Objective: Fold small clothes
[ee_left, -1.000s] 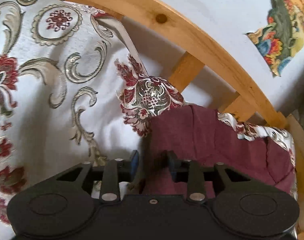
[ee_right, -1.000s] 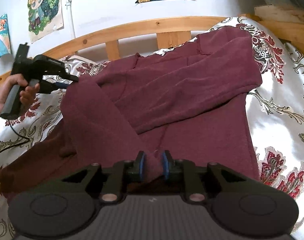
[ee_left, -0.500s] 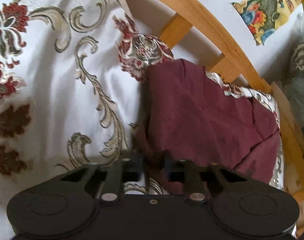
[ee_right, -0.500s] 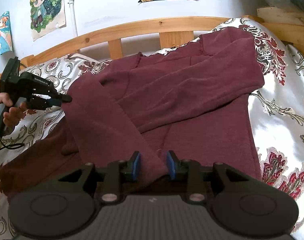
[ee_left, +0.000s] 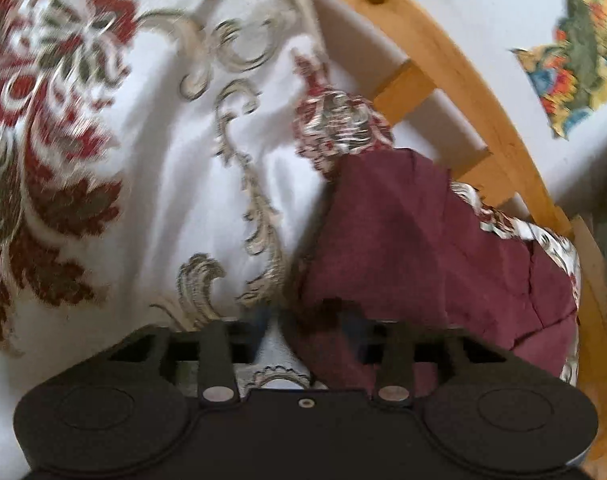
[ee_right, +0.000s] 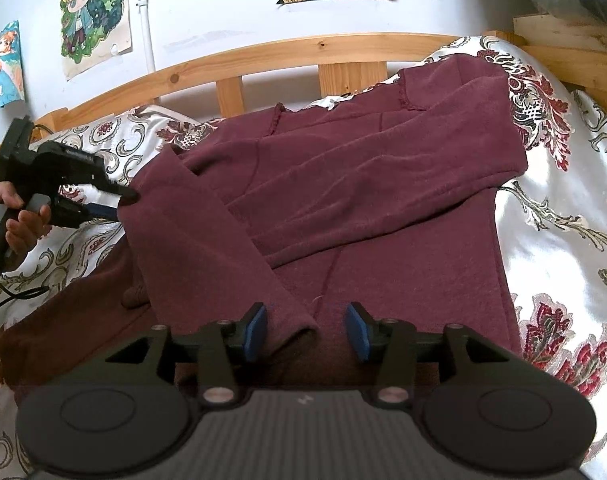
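Right gripper (ee_right: 306, 326): we have just been opening its jaws, and they stand spread astride the cuff of the folded sleeve (ee_right: 223, 248), gripping nothing. Left gripper (ee_right: 119, 204): jaws just opened too, parted at the sleeve's upper fold, cloth edge between them but unpinched. Sweater (ee_right: 383, 208): flat on the bed (ee_right: 563, 216), long axis running away from us toward the headboard; our right gripper is nearer its hem.

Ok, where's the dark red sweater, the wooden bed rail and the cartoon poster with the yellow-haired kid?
dark red sweater (ee_right: 383, 200): right wrist view, folded sleeve.
wooden bed rail (ee_right: 263, 54): right wrist view, top bar.
cartoon poster (ee_right: 91, 20): right wrist view, its middle.
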{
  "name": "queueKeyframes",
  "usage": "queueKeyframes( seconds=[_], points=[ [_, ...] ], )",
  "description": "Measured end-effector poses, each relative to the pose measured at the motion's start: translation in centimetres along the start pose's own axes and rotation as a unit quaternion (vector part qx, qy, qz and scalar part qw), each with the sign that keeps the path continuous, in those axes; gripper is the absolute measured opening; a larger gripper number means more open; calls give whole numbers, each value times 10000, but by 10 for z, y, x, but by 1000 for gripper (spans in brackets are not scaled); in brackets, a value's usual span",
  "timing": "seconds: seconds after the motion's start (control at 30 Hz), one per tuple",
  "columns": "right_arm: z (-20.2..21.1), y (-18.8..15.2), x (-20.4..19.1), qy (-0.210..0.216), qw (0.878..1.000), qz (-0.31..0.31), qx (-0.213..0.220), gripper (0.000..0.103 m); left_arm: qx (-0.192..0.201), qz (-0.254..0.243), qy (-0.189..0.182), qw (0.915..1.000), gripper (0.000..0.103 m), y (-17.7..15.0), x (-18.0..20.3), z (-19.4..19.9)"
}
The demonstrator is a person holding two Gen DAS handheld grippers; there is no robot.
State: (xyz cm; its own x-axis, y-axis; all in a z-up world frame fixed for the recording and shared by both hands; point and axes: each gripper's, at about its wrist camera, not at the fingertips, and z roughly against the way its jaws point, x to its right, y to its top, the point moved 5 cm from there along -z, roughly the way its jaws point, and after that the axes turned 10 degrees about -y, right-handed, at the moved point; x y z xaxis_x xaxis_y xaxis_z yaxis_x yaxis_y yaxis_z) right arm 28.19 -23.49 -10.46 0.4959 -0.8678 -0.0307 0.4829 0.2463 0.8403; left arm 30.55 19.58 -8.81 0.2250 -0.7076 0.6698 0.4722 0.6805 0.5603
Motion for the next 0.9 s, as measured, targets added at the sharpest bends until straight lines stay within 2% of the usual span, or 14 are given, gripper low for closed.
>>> queueKeyframes(
  seconds=[0.03,0.13,0.33,0.47,0.53,0.63,0.73,0.9],
  points=[
    [0,0,0,-6,10000,8,0,53,60,-176,65,9998,69,0,5,1],
    [1,0,-1,-28,10000,54,20,56,296,-689,353,9966,81,1,20,2],
    [4,-3,-12,-182,9988,434,118,63,374,-1013,1322,9853,83,12,29,-25],
    [4,-5,-16,-248,9977,627,94,68,144,-1367,1858,9729,88,12,35,-47],
    [5,-5,-16,-245,9977,627,89,72,148,-1483,1935,9697,88,9,37,-45],
    [7,-4,-15,-246,9978,602,101,81,175,-1266,1855,9743,91,8,31,-31],
    [10,0,-14,-259,9978,592,176,90,201,-1039,1883,9764,92,0,25,-7],
    [25,6,-15,-423,9951,807,377,97,259,-1265,1991,9714,100,-24,25,49]
  ],
)
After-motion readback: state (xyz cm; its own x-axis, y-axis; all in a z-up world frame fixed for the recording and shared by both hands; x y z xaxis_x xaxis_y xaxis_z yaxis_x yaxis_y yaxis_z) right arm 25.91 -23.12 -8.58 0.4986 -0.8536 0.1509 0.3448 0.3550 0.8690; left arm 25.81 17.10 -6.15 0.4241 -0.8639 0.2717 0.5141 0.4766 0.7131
